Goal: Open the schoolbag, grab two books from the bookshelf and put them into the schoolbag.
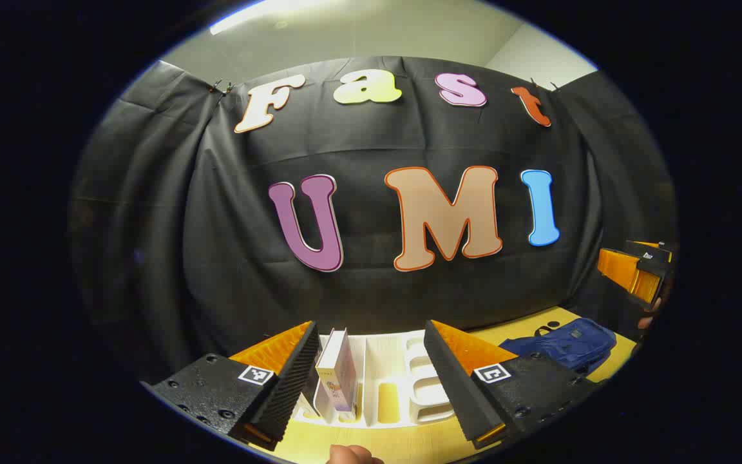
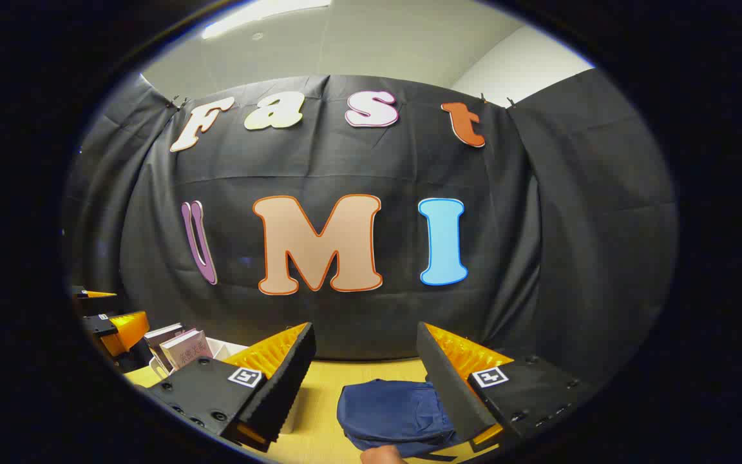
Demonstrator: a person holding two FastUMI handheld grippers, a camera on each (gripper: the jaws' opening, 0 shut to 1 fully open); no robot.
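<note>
Open claw (image 1: 371,367), book (image 1: 337,379) seemingly in bookshelf (image 1: 403,361)

No wording can be read. Square black-and-white coded markers sit on the fingers (image 1: 256,374) of each gripper. The book (image 1: 337,379) cover carries print too small to make out.

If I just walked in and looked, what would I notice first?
Probably the blue schoolbag lying flat on the yellow table, right between the open fingers of the right hand-held gripper. Next, a book standing upright in the white bookshelf, in front of the open left hand-held gripper.
</note>
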